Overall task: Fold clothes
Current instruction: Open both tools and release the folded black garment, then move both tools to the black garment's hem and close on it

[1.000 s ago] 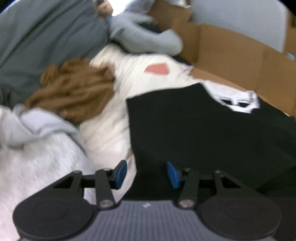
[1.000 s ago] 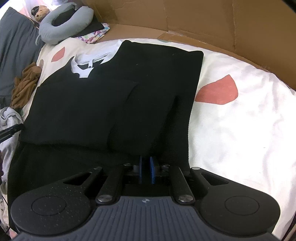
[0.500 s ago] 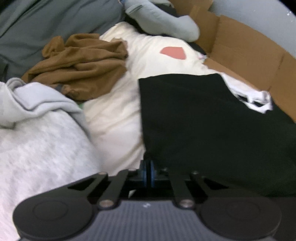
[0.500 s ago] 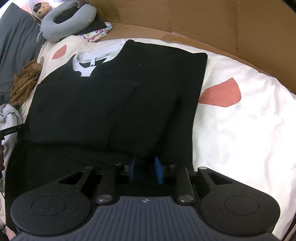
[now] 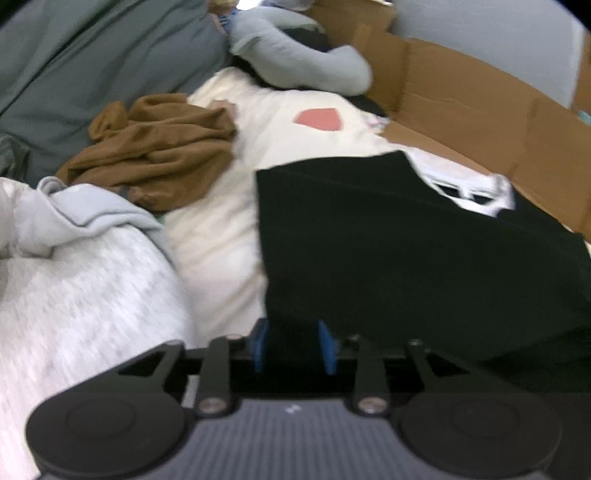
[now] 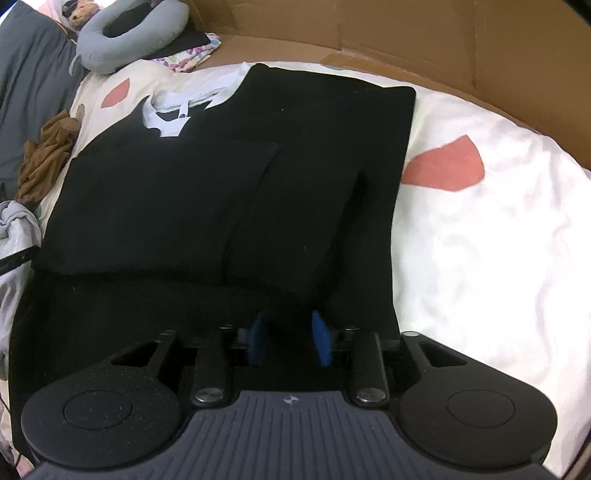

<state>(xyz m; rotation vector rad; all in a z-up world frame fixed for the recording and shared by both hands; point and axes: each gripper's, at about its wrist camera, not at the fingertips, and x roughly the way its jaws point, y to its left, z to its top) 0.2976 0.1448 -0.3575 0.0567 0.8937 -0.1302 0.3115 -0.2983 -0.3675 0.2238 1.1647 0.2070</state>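
**Black garment part-folded on the bed, both tools letting go**

Bed cover (image 6: pixel 498 258), cream with coral patches, fills most of both views; cardboard (image 6: pixel 406 33) walls it in at the far side. Black garment (image 6: pixel 184 192) lies flat across the cover, side panels folded inward over the middle, white collar trim (image 6: pixel 170 114) showing at the far end. Grey clothing heap (image 5: pixel 74 280) sits off its left edge, brown crumpled garment (image 5: pixel 155 147) beyond that, grey neck pillow (image 6: pixel 122 44) near the cardboard. Left hand-held gripper (image 5: pixel 293 345): blue pads apart, jaws opening, at the garment's near left edge with black cloth between them, pads not pressing. Right hand-held gripper (image 6: pixel 290 339): jaws opening too, over the near hem, cloth between, no pinch seen.
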